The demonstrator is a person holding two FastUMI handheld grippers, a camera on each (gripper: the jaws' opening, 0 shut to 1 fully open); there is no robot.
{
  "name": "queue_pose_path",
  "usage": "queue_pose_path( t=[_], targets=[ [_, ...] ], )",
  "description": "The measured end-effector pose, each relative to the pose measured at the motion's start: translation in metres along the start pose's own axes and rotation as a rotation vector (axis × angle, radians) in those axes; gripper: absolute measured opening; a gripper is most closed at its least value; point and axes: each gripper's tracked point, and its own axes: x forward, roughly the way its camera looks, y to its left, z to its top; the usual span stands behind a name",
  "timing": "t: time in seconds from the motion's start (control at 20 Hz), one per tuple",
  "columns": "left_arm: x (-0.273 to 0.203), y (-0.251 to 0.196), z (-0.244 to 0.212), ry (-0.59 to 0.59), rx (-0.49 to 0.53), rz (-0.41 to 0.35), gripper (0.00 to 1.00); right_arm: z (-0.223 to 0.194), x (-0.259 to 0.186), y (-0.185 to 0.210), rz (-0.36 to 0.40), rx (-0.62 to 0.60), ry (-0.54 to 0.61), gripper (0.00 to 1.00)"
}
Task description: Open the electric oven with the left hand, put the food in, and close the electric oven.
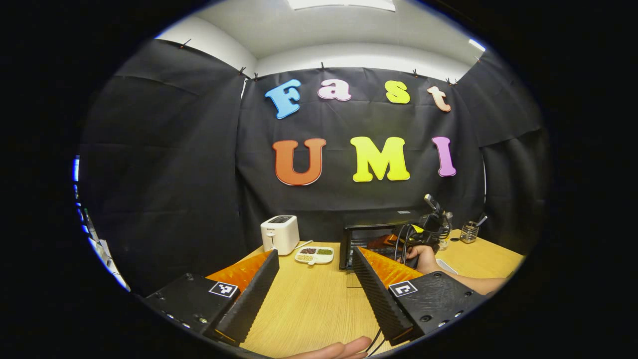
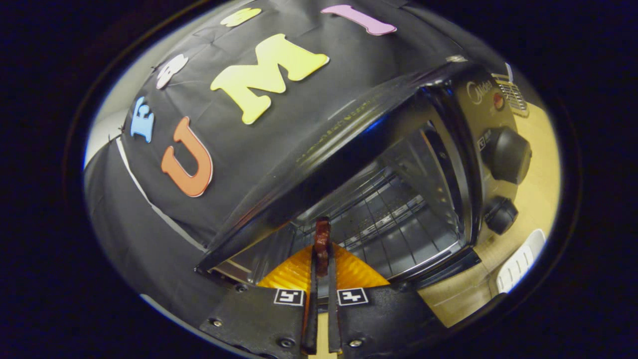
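Note:
The black electric oven [image 1: 366, 238] stands at the back of the wooden table [image 1: 309, 304] with its door open. In the right gripper view its mouth and wire rack [image 2: 394, 219] are close ahead. My right gripper [image 2: 322, 255] is shut on a thin dark red piece of food [image 2: 322, 237], held upright at the oven's opening. In the left gripper view that gripper [image 1: 429, 222] and the hand [image 1: 423, 257] holding it are at the oven front. My left gripper [image 1: 315, 252] hangs open over the table, well short of the oven, with nothing between its fingers.
A white toaster [image 1: 280, 234] and a divided dish of food [image 1: 314, 255] sit left of the oven. A utensil cup [image 1: 468, 232] stands to its right. Two knobs [image 2: 506, 154] are on the oven's right panel, and a white object [image 2: 518, 259] lies on the table beside it.

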Motion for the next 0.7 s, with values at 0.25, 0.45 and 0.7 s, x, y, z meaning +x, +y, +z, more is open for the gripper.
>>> queue_pose_path(
  t=[0.25,0.45,0.7],
  targets=[
    [0.005,-0.005,-0.004,0.008,0.003,-0.010,0.94,0.009,-0.002,-0.018,-0.116,-0.168,-0.034,0.24],
    [0.003,-0.006,-0.008,0.021,-0.010,-0.015,0.94,0.022,-0.009,-0.021,-0.143,-0.290,-0.075,0.35],
    [-0.006,-0.013,-0.006,0.023,-0.003,-0.031,0.94,0.007,-0.071,-0.012,-0.137,-0.351,-0.064,0.52]
  ],
)
